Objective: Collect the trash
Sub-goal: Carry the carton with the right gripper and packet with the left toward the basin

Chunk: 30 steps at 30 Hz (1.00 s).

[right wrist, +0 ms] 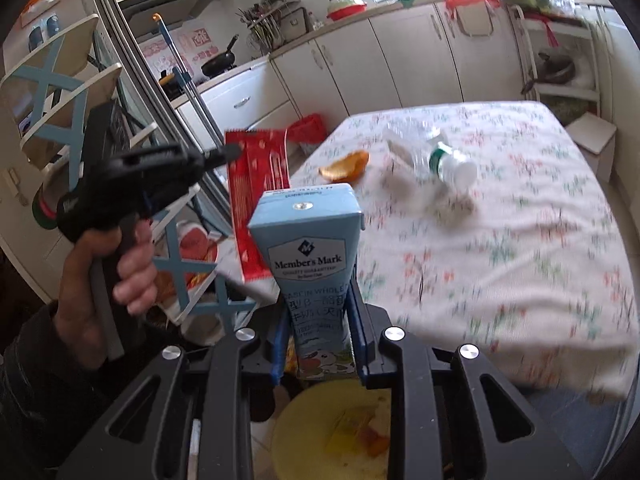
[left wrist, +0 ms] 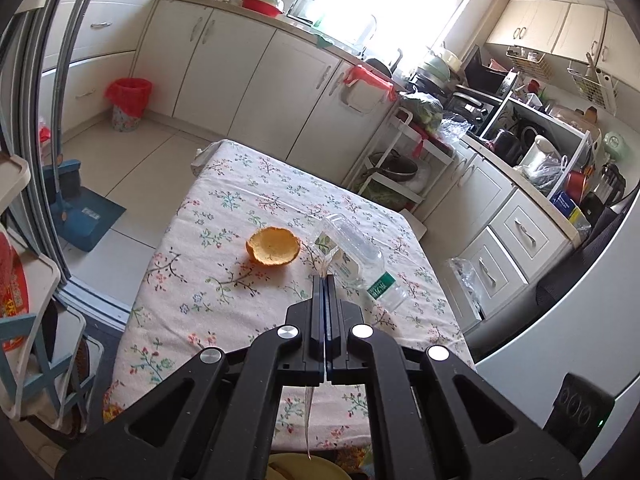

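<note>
**Two tools loaded over the bin, two pieces of trash left on the worktop**

From left to right. The left tool [right wrist: 232, 152], held in the person's hand [right wrist: 108, 276], is closed on the upper edge of a red snack wrapper [right wrist: 260, 200]; the flat wrapper hangs down from the tips with its long axis near vertical, beside the worktop's [right wrist: 520, 240] near-left corner. To its right, the right tool [right wrist: 320, 336] grips a light blue Member's Mark milk carton [right wrist: 308, 248] across its narrow sides. The carton's long axis runs forward along the fingers, its foil-sealed straw end pointing away from the wrist. Directly below the carton, at the worktop's near edge, lies a yellow bin [right wrist: 320, 432] that already holds some scraps; judged from this, the coming move is a release downward, and the right tool is the nearer to the opening.

On the floral cloth farther out lie the remaining items: an orange peel [left wrist: 273, 246], cupped side up, and just right of it a clear plastic bottle [left wrist: 356, 260] on its side, its long axis diagonal across the worktop. The right wrist view shows its white cap towards the near right.
</note>
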Available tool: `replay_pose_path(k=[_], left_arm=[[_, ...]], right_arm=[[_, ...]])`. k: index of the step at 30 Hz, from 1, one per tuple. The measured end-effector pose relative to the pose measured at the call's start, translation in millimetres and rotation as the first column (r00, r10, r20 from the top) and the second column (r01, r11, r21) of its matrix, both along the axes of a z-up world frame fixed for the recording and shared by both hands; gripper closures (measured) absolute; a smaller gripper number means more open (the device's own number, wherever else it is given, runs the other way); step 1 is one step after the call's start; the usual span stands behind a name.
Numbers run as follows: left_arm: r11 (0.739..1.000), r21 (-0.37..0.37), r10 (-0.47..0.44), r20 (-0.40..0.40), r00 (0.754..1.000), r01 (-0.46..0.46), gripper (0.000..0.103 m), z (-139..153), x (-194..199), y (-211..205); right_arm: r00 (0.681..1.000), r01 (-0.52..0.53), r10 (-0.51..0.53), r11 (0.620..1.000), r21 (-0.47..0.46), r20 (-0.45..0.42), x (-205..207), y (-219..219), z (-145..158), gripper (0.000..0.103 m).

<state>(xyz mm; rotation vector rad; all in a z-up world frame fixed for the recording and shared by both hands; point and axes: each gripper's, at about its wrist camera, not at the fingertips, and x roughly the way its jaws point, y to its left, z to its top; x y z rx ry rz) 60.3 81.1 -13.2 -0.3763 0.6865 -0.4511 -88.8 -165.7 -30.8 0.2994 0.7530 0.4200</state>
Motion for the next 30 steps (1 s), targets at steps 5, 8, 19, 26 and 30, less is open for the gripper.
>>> replay_pose_path(k=[5,8,19,26,30], left_arm=[[1.0,-0.007,-0.002,-0.001,1.0,0.002,0.103,-1.8,-11.5,0.7],[1.0,-0.012,-0.001,0.0,1.0,0.001,0.103,-1.7,-17.3,3.6],[1.0,-0.022,-0.002,0.003,1.0,0.002,0.103,-0.7,-36.4,10.1],[1.0,-0.022,-0.008,-0.002,1.0,0.008,0.103,-4.0,-54.7,13.1],[1.0,-0.021,-0.014,-0.01,1.0,0.014,0.103,-7.1,-67.1,14.4]], right_arm=[[0.999,-0.021,0.021,1.0,-0.014,-0.044,-12.6,9.3,-11.1,0.076],[0.997,-0.042,0.04,0.999,-0.024,-0.07,-17.5,15.8,-17.6,0.076],[0.949,-0.138,0.102,0.985,-0.102,-0.298,-28.2,44.8,-67.5,0.063],[0.953,-0.102,0.064,0.988,-0.114,-0.296,-35.9,35.2,-69.2,0.047],[0.974,-0.037,0.017,0.996,-0.086,-0.227,-42.8,20.9,-53.3,0.043]])
